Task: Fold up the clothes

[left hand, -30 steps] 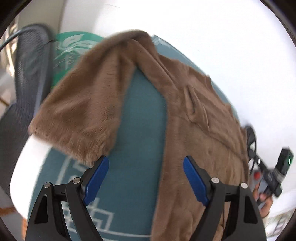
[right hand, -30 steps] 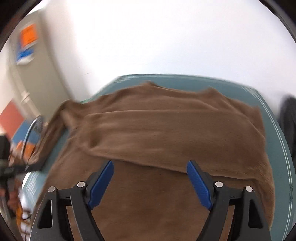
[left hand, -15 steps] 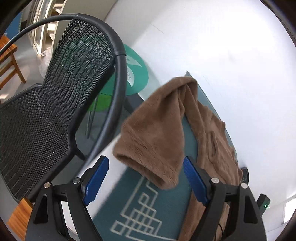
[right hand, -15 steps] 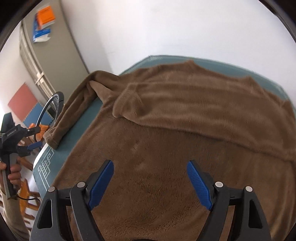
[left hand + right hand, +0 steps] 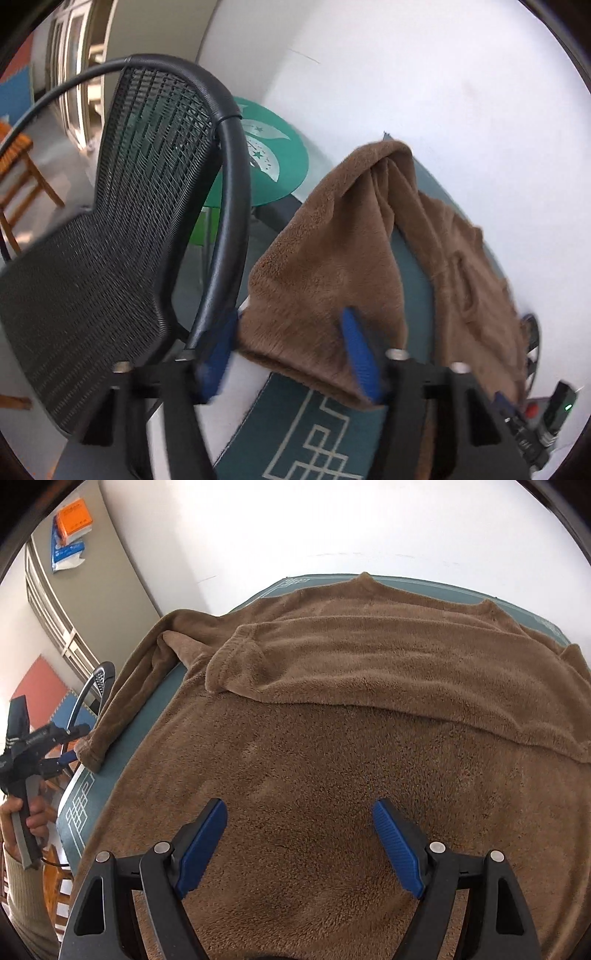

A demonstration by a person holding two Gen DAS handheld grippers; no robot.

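1. Left claw (image 5: 291, 347) spread wide, blue pads either side of the sleeve cuff (image 5: 303, 354), not pinching it.
2. Right claw (image 5: 299, 843) spread, hovering over the brown fleece garment (image 5: 332, 746), gripping nothing.
3. Garment laid flat on the teal counter (image 5: 155, 716), sleeve trailing toward 9 o'clock.
4. Black mesh chair (image 5: 122, 229) at 9 o'clock of the left claw.

Left gripper (image 5: 291, 343) motion-blurred, sleeve cuff (image 5: 306, 362) hiding its jaw tips, brown sweater (image 5: 332, 775) cut off below
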